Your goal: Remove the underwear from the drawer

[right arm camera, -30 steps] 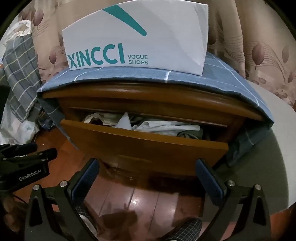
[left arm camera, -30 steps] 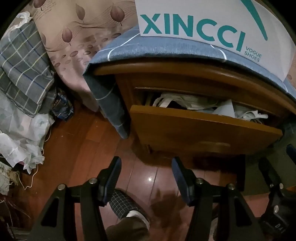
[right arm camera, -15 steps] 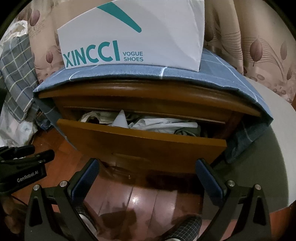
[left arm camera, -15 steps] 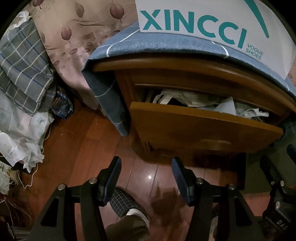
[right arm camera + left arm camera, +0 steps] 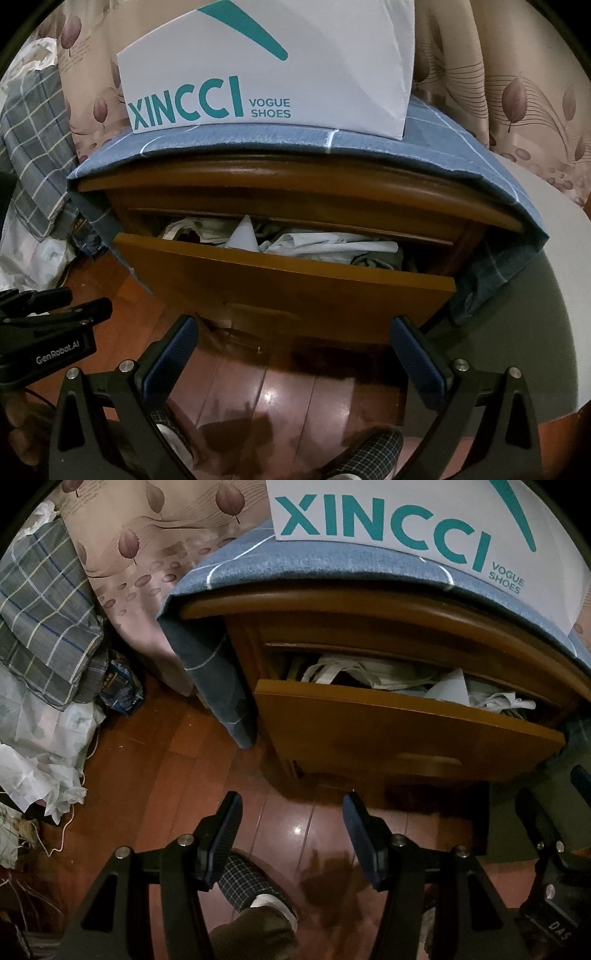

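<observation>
- A red-brown wood floor [image 5: 155, 760] lies in front of a wooden nightstand [image 5: 295, 177], with a leaf-print curtain [image 5: 535, 92] behind.
- The drawer [image 5: 295, 291] is pulled partly out; its front panel stands clear of the cabinet.
- Inside it lies a heap of crumpled pale clothes [image 5: 325, 245]; which piece is underwear cannot be told. A white pointed scrap [image 5: 245, 232] sticks up among them.
- Left gripper [image 5: 291, 808]: fingers apart, nothing between them, hanging over the floor short of the drawer and to its left.
- Right gripper [image 5: 293, 332]: fingers wide apart and empty, just before the drawer front, not touching it.
- A blue checked cloth [image 5: 369, 151] covers the nightstand top and hangs down both sides.
- A white box [image 5: 277, 62] printed "XINCCI VOGUE SHOES" stands on the cloth.
- At the left are a plaid bundle [image 5: 40, 616] and white crumpled sheets [image 5: 33, 746] on the floor.
- A person's checked slipper [image 5: 247, 886] shows below the left gripper.
</observation>
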